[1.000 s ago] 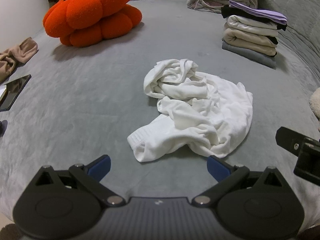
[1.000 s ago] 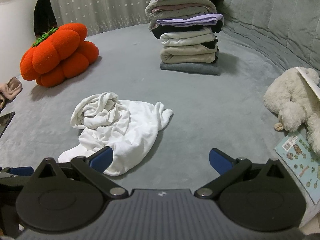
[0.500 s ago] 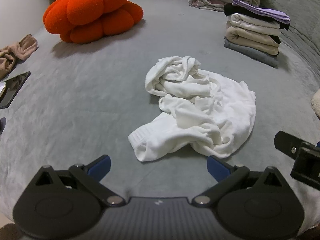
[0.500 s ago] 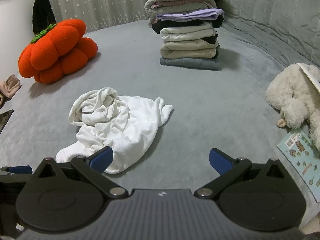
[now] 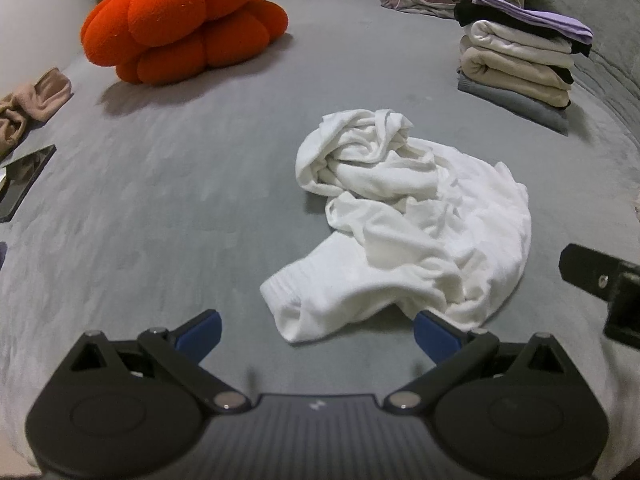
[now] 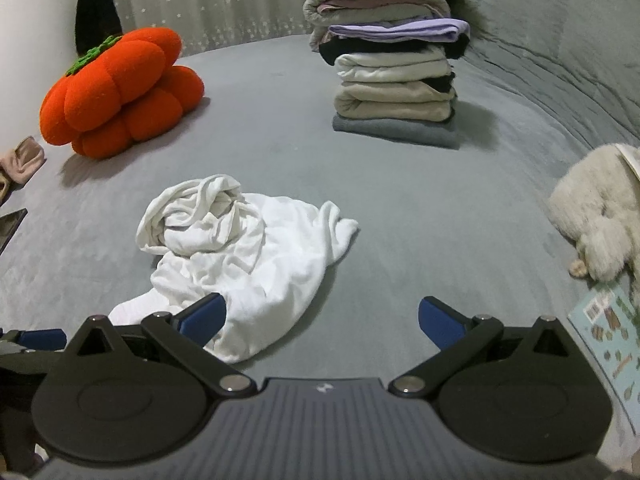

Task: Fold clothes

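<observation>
Currently the white garment [image 5: 404, 220] lies crumpled on the grey bed [image 5: 180, 184], unfolded, bunched at its far end and with a ribbed hem nearest the cameras.

Left gripper [image 5: 316, 330]: jaws wide, holding nothing. The hem sits just ahead of them, roughly centred in the gap, no contact. The right blue fingertip [image 5: 434, 330] overlaps the cloth's near edge in view; can't tell if it touches.

Right gripper [image 6: 322, 320]: jaws wide, empty. The garment [image 6: 248, 252] is left of centre, its near edge behind the left fingertip [image 6: 202, 316]; the rest of the gap shows bare bed.

Both views: orange pumpkin cushion [image 5: 180, 20] far left, stack of folded clothes [image 6: 396, 80] far right, well apart from the garment.

Left view only: a phone [image 5: 24, 180] and a beige cloth [image 5: 32, 104] fully visible at the left edge, plus a black part of the right gripper at right.

Right view only: white plush toy [image 6: 600, 216] and a sticker sheet [image 6: 612, 340] at right, dotted curtain [image 6: 208, 0] behind.
</observation>
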Available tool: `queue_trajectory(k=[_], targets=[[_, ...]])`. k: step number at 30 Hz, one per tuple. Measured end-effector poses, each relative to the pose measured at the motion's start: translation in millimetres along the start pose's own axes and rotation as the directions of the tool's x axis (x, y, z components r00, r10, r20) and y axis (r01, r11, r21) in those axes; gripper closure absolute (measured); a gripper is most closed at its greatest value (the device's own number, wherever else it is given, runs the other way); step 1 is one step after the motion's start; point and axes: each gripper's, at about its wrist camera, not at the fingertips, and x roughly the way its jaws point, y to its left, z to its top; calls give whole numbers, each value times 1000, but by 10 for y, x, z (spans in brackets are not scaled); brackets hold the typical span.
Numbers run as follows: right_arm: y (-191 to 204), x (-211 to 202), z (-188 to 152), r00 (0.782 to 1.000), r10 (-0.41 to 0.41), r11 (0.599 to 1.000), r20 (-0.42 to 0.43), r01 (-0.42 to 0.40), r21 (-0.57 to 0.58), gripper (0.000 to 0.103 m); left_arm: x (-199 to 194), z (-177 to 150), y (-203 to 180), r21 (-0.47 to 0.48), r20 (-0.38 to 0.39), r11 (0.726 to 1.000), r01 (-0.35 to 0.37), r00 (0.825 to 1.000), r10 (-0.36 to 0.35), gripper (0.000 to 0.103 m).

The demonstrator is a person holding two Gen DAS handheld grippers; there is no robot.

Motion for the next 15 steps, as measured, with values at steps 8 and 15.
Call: queue_trajectory(k=[8,15], targets=[[-1,260,270,999,36,999,-16,-36,-11,0,250,240,146,-1,-11,998,61,998,-61,1],[57,626,401,997,40,997,-64,-43,-57,0,498,411,277,-48,79,992,117,990,-113,1]])
